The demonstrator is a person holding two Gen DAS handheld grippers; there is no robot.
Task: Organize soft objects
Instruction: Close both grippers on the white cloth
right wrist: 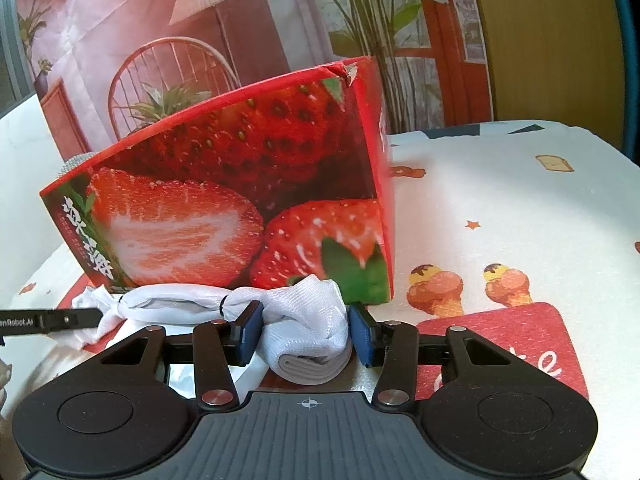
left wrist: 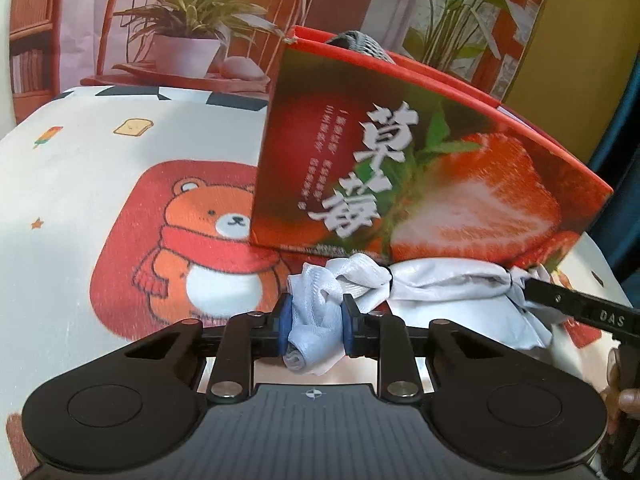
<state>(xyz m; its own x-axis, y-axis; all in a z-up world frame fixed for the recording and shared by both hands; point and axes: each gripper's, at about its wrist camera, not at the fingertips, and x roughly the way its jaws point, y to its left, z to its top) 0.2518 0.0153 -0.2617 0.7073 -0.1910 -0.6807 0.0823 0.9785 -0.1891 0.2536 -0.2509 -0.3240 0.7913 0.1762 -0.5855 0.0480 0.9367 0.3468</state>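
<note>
Where tied, pale bunched cloth (left wrist: 440, 284)

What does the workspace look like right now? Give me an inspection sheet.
Surface: tablecloth printed with a bear, ice creams and toast.
Job's things: pale cloth bundle tied with thin black bands, lying on the cloth at the foot of the strawberry box. A grey fabric piece shows over the box's top edge.
Clutter: nothing seen.
Grippers: left gripper pinches one end of the bundle between its blue pads; right gripper has the other end between its pads, which touch it.
Cables: nothing seen.
Surroundings: printed backdrop of a room with plants and a chair.
</note>
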